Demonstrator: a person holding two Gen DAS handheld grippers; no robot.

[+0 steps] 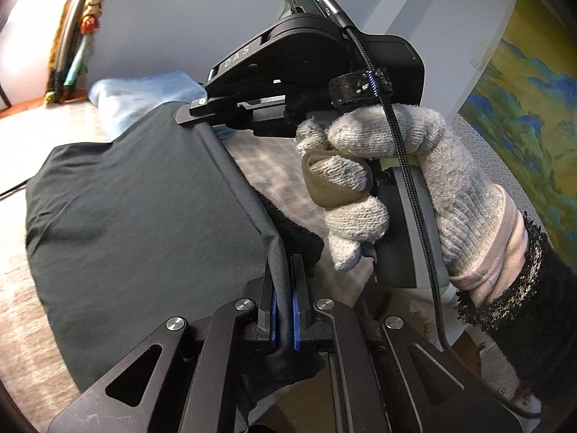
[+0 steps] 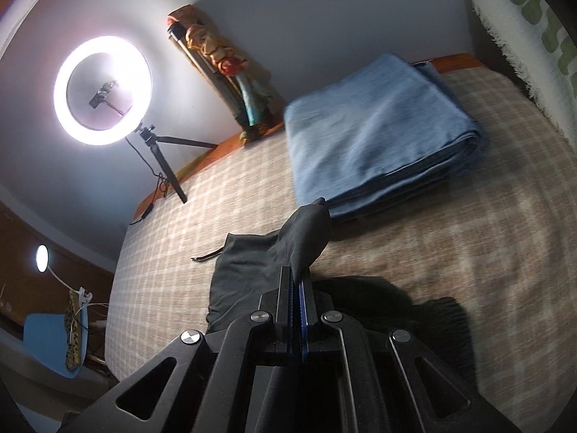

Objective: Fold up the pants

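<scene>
The dark pants lie spread on the checked bed, one edge lifted and pulled taut between the two grippers. The left gripper has its jaws closed on that edge at the near corner. The right gripper, held by a gloved hand, has its jaws clamped on the far corner, a peak of cloth sticking up past its fingertips. A folded blue blanket lies just beyond the pants, and a ring light stands at the bed's far edge.
</scene>
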